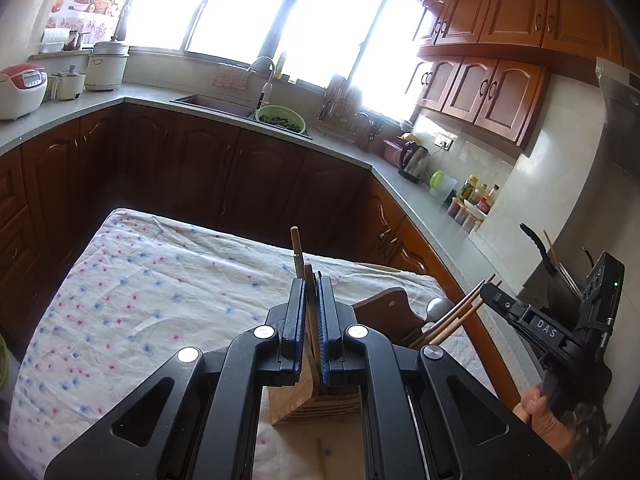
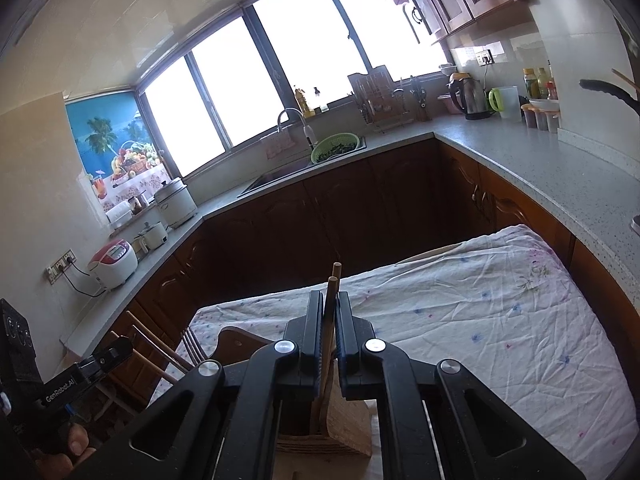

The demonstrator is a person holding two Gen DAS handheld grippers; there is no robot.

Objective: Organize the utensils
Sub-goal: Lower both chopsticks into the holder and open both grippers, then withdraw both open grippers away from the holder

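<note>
White letters "DAS" show on the black body of the right claw, seen from the left wrist camera. From the right wrist camera, "GenRobot.AI" runs in white along the black body of the left claw. Nothing else reads clearly.

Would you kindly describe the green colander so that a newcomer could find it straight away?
Start at the big bright window and drop to the sink set in the grey countertop beneath it. The green colander sits at the sink's right end, beside the curved tap. It is the only green basket there, round, perforated, with dark leafy greens inside.
</note>
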